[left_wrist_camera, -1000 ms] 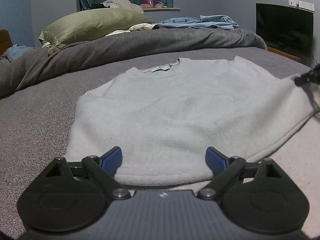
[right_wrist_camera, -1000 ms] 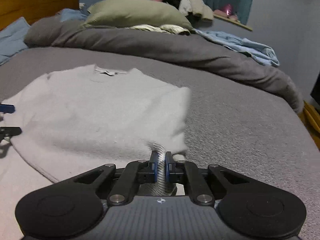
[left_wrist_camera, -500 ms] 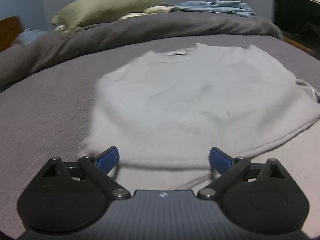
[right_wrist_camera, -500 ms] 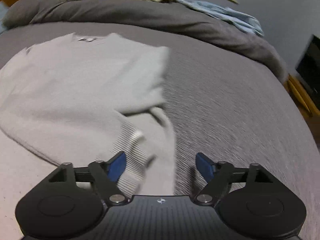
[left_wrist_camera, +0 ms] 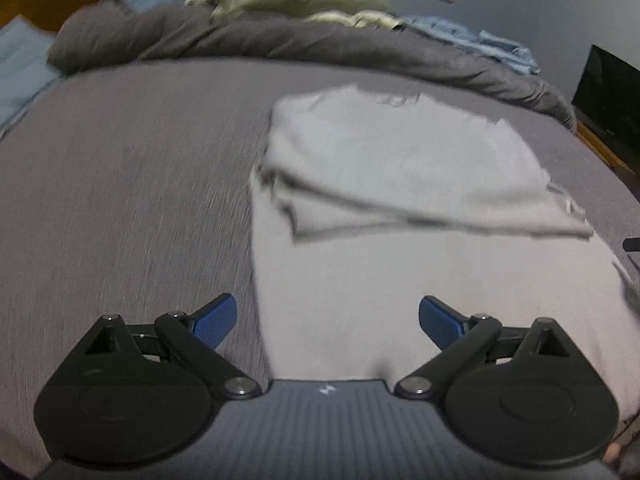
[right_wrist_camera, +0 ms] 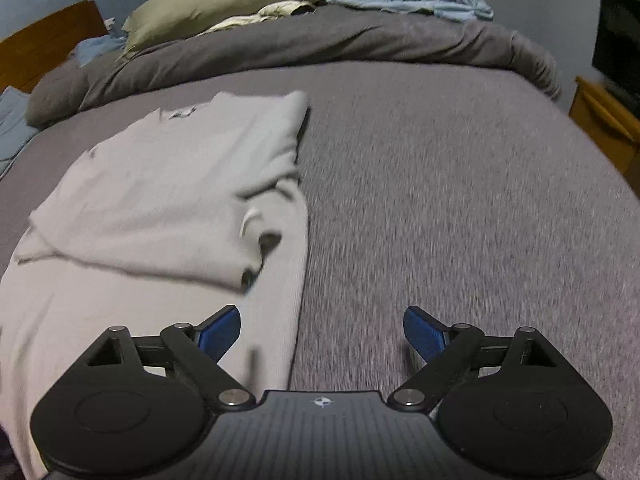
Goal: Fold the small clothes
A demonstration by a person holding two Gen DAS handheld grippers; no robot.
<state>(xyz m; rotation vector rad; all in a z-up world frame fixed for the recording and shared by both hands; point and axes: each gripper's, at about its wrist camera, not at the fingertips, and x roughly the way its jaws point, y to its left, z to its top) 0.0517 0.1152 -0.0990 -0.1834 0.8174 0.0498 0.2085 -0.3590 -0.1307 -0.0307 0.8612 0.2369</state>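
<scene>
A pale grey sweater (left_wrist_camera: 400, 168) lies flat on the grey bed, sleeves folded in over its body, collar at the far end. It also shows in the right wrist view (right_wrist_camera: 168, 192). My left gripper (left_wrist_camera: 327, 320) is open and empty, over the sweater's near left hem edge. My right gripper (right_wrist_camera: 322, 330) is open and empty, at the sweater's near right edge, its left fingertip (right_wrist_camera: 222, 328) over the cloth and the right one over bare bed. The view is motion-blurred.
A grey bedsheet (right_wrist_camera: 460, 200) surrounds the sweater. A rolled dark grey duvet (right_wrist_camera: 320, 44), a green pillow (right_wrist_camera: 216, 4) and blue clothes (right_wrist_camera: 420, 0) lie at the far end. A wooden headboard (right_wrist_camera: 40, 52) is far left, a dark screen (right_wrist_camera: 620, 48) right.
My right gripper let go of the sleeve cuff and opened. The sleeve now lies folded on the sweater. Both grippers pulled back toward the hem; the left one shifted left.
</scene>
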